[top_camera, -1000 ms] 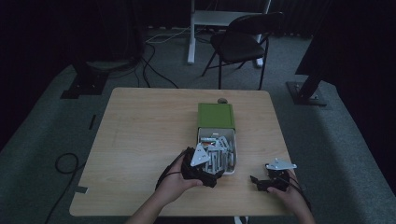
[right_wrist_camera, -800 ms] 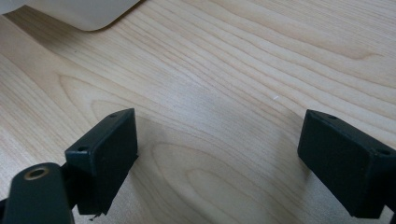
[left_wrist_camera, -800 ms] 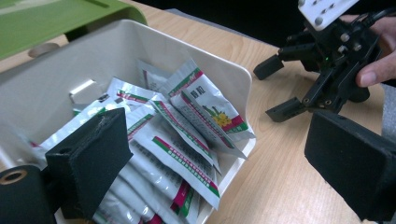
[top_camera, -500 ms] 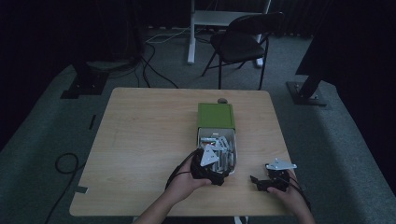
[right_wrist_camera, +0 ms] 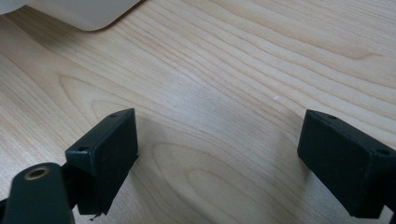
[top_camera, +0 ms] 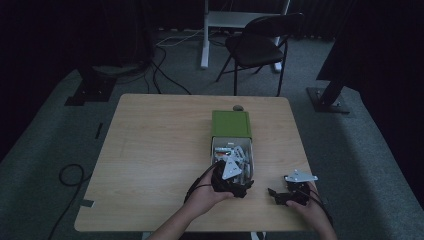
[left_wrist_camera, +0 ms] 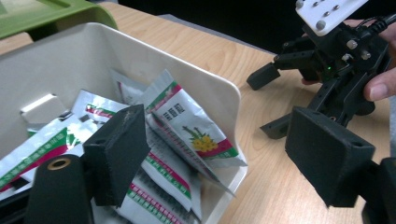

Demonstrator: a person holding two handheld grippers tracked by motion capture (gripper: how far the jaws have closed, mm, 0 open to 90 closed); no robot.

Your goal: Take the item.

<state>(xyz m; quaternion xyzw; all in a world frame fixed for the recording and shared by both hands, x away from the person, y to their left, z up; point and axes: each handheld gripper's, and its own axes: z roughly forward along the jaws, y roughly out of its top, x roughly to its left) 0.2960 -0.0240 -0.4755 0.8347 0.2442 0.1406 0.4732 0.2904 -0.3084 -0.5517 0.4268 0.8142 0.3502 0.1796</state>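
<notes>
A light wooden bench carries a white sachet tray, its green lid beside it.

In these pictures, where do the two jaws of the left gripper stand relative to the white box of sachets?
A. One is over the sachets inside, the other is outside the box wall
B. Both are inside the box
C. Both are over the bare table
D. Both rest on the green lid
A: in the left gripper view, the left gripper straddles the wall of the white box, with one jaw over the sachets and the other over the table.

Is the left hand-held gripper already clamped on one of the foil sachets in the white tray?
No, the left hand-held gripper stands with jaws apart, straddling the white plastic tray's wall; the foil sachets lie loose inside, unpinched.
</notes>
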